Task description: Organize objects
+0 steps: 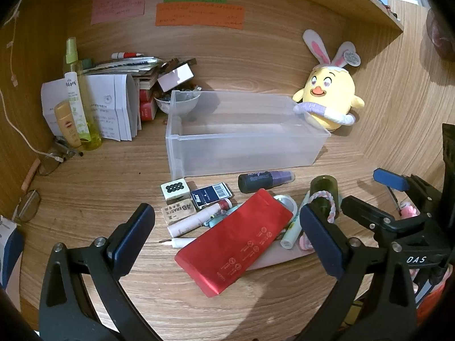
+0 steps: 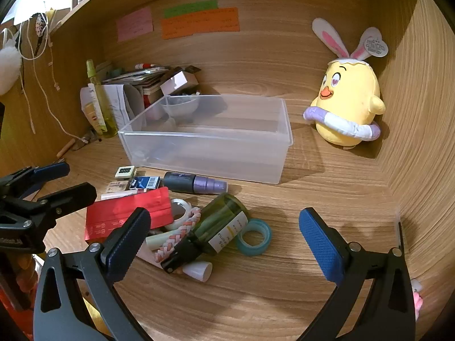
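desk (image 1: 113,284): matt woodgrain | bin (image 1: 244,153): frosted plastic | pouch (image 1: 236,241): glossy red foil

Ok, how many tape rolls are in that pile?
2: a clear tape roll behind the braided pink cord, and a blue tape roll right of the olive-green spray bottle. Others may be buried.

Notes (image 1: 199,14) txt too blurry; bowl (image 1: 182,103) partly behind bin (image 1: 244,153).

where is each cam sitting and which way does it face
Left wrist: rides the left gripper, open, facing the back wall over the red packet and clear bin; the right gripper shows at right.
Right wrist: rides the right gripper, open, over the green bottle; the left gripper shows at left.
Shared: bin, packet, plush chick.
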`<move>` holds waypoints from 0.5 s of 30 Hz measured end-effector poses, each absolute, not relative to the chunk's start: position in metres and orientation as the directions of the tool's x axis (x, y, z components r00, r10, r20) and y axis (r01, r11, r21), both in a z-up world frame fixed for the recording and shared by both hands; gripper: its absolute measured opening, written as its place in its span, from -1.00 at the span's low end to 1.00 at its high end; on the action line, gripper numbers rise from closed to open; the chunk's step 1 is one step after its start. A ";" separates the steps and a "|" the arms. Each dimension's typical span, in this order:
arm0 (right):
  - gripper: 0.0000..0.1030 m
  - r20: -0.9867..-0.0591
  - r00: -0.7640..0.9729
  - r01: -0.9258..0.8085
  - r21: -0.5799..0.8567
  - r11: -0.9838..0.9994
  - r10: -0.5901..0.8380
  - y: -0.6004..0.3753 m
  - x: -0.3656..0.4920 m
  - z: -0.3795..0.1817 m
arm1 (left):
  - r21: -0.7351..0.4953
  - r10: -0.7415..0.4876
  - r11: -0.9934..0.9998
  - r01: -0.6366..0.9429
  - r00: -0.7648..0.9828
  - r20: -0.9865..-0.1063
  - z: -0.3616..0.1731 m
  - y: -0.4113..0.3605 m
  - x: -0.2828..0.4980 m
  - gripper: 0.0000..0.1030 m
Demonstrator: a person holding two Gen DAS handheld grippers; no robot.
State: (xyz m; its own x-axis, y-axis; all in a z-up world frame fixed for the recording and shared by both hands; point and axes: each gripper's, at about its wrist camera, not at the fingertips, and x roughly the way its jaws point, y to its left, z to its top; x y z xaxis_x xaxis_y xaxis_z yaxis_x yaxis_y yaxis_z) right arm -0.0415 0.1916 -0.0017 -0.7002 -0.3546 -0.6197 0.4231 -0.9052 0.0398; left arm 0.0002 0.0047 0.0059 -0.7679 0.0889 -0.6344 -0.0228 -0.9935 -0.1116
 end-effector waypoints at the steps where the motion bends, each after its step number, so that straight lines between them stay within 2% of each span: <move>1: 1.00 -0.620 -0.700 0.424 0.040 -0.905 -0.355 0.192 -0.042 -0.002 | -0.112 0.090 -0.993 -0.024 -0.767 -0.635 0.006 0.005 0.000 1.00; 15: 1.00 -0.621 -0.697 0.426 0.043 -0.904 -0.358 0.191 -0.038 0.000 | -0.117 0.097 -0.993 -0.028 -0.762 -0.640 0.005 0.006 -0.001 1.00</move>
